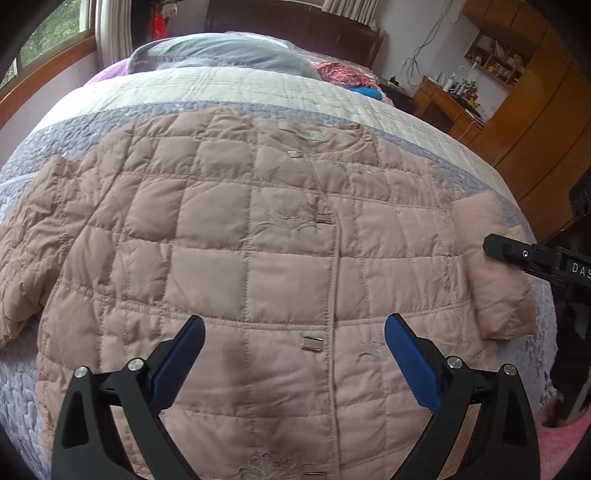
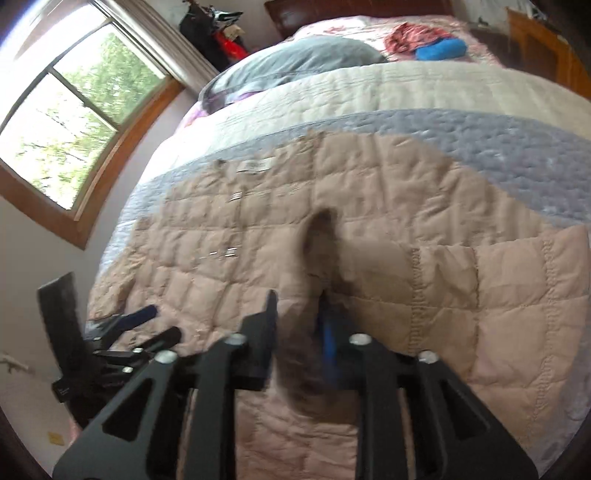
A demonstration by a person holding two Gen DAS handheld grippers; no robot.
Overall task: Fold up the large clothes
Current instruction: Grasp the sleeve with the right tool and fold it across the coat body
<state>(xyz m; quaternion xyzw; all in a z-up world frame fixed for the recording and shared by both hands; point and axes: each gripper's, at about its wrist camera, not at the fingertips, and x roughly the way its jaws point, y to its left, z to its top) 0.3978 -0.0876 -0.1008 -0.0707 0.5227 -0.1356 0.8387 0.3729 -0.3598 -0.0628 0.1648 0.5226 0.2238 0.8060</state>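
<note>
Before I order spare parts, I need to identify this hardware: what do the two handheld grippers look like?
Both look alike. The left gripper has matte black angular arms with triangular cut-outs, silver round bolt heads at the pivots, and blue ribbed pads on its fingers. The right gripper shows the same black frame, silver bolts and a blue pad; in the left view its body carries white lettering, "DAS" visible. No cables or sleeves show.

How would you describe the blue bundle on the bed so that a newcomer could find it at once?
Start at the bed and look past the pink quilted jacket toward the dark headboard. Beyond the grey pillow, the blue bundle lies against a red patterned cloth; nothing else there is bright blue.
</note>
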